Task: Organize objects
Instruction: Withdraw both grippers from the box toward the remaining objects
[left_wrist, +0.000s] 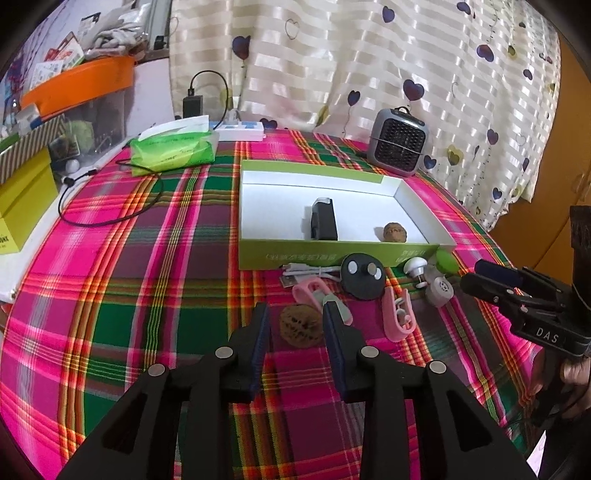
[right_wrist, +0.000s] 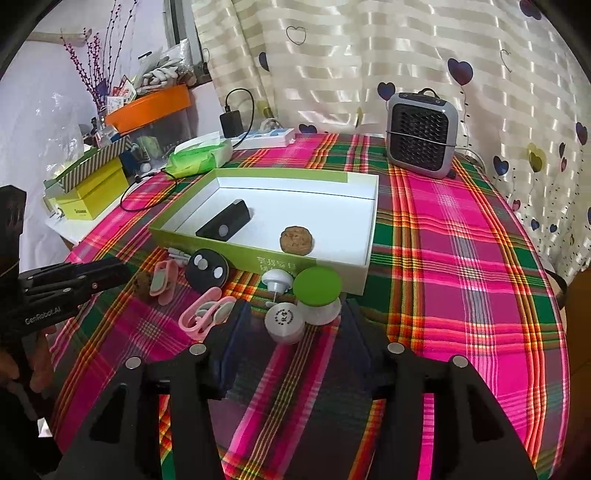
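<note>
Brown wrinkled walnut (left_wrist: 300, 325) lies between the open left gripper (left_wrist: 295, 314) pads, untouched; center, close gently, as it may roll. Right gripper (right_wrist: 293, 314) stands open, empty, before the white round cap (right_wrist: 284, 322).

Left hand-held gripper (left_wrist: 295, 325) jaws apart, angled downward, right hand-held gripper (right_wrist: 295, 325) likewise parted, tilted down

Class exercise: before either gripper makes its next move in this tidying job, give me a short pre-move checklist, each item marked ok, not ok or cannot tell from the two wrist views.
1. Left gripper open around the walnut: ok.
2. Fingers clear of pink clip: cannot tell.
3. Right gripper open around the white jar: ok.
4. Green box has free floor: ok.
5. All loose items boxed: not ok.
</note>
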